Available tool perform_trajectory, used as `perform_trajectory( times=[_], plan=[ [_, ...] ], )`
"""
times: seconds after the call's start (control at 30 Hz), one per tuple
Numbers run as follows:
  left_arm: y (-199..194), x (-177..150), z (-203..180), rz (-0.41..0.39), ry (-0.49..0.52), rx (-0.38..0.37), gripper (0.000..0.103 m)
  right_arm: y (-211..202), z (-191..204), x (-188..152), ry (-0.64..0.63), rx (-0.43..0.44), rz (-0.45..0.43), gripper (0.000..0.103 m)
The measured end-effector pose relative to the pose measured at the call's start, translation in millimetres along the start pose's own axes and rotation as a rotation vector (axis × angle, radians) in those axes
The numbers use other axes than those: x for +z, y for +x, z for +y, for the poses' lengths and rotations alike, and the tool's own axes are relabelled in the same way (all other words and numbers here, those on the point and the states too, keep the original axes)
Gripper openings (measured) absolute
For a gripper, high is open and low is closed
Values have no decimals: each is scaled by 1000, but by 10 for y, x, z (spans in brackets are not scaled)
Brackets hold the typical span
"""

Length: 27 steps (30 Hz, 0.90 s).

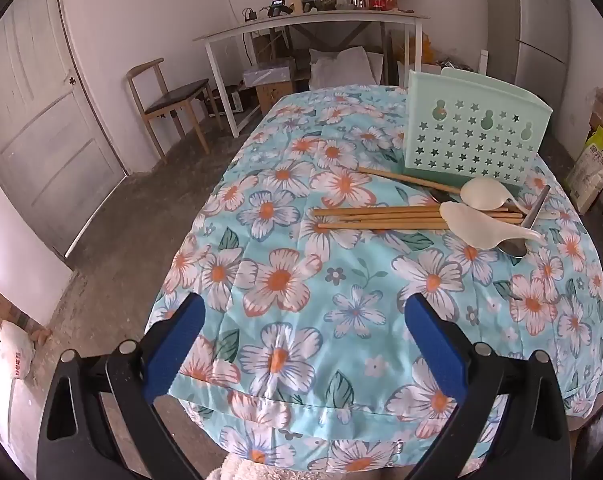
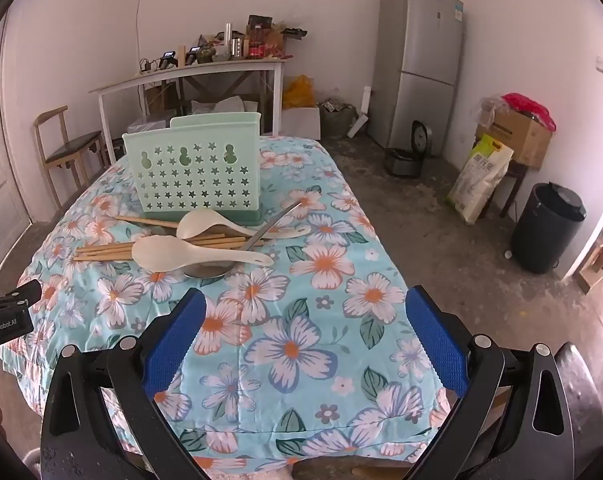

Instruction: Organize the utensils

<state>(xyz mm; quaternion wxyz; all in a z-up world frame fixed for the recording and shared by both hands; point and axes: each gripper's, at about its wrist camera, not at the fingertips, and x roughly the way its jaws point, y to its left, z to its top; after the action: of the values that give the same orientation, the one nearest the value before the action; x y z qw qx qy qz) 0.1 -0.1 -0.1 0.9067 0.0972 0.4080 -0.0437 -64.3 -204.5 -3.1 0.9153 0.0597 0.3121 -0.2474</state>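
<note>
While both sets of tongs hang wide apart with nothing between them, the left tongs (image 1: 303,336) and right tongs (image 2: 305,330) sit over the near part of the tabletop (image 2: 301,360), well short of the utensils.

The pile lies at about twelve o'clock from the right tongs and one o'clock from the left, just in front of the mint-green holder (image 2: 193,168), which stands upright behind it. Bamboo chopsticks (image 1: 381,216) lie roughly crosswise, long axes running nine-to-three, tips toward nine; one separate chopstick (image 1: 405,178) slants toward the holder's base. Two white plastic spoons rest on top: the nearer spoon (image 2: 181,254) has its bowl at nine and handle toward three, and the farther spoon (image 2: 205,224) lies much the same. A metal spoon (image 2: 209,270) sits partly under the nearer one, its handle running up toward one o'clock.

Because the pieces overlap, lifting one may well drag or scatter its neighbours; the chopsticks look apt to roll on the soft quilted cloth. A grip near a spoon's handle end would likely let the bowl swing down. Knocking the light holder could tip it, and a chopstick pinched off-centre might pivot and miss the slot.
</note>
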Motion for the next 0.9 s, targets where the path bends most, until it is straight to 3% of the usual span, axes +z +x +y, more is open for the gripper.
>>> perform_trajectory(
  times=[0.9],
  plan=[
    [-19, 33, -22, -8, -3, -2, 98, -1, -3, 4, -2, -1, -5, 95]
  ],
)
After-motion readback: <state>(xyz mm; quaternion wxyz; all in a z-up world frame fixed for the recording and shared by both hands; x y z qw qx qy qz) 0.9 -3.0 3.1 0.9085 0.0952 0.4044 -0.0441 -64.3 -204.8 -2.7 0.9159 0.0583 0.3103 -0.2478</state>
